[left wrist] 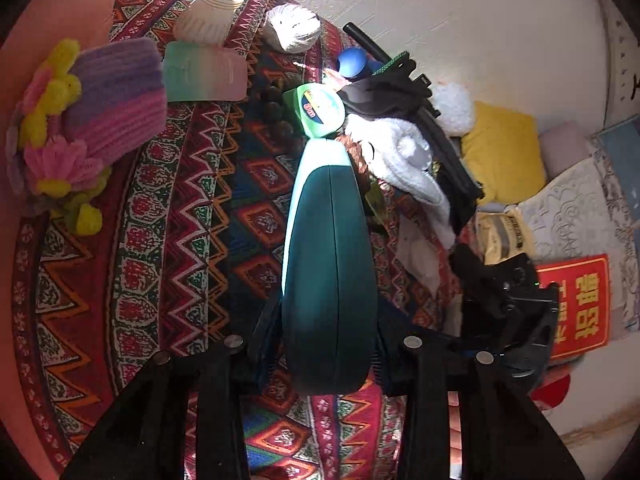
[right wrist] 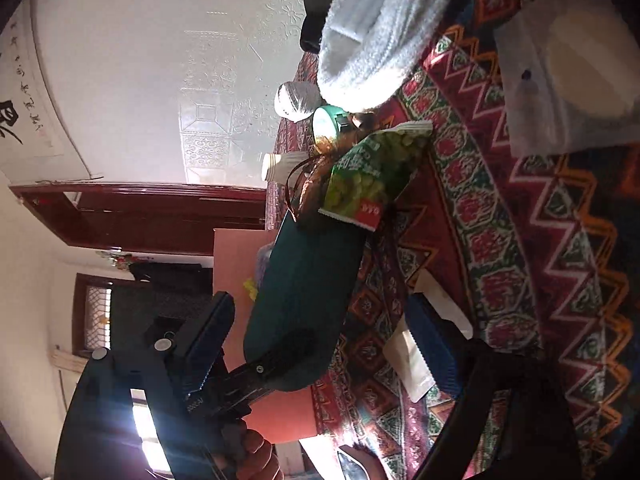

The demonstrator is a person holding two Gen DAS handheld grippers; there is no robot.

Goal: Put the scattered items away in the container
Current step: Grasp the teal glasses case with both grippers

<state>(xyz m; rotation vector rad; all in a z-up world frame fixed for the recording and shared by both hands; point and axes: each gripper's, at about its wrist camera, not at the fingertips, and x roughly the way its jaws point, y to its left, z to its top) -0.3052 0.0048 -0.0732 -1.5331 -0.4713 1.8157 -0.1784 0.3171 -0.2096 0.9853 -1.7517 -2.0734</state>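
The left gripper [left wrist: 326,356] is clamped on a dark teal case [left wrist: 330,264] held above the patterned cloth [left wrist: 168,240]. The right gripper [right wrist: 320,344] is spread wide, with the case between its fingers and a green snack packet [right wrist: 372,172] at the case's far end.

White embossed wall [right wrist: 168,60], dark red door frame [right wrist: 160,216], calligraphy scroll [right wrist: 24,92], barred window [right wrist: 96,312] admitting bright daylight.

Ahead of my left gripper [left wrist: 326,354] the patterned cloth [left wrist: 168,208] lies open on its left, while a tape measure [left wrist: 320,110], white towel [left wrist: 404,160] and black tripod [left wrist: 404,76] crowd the right.
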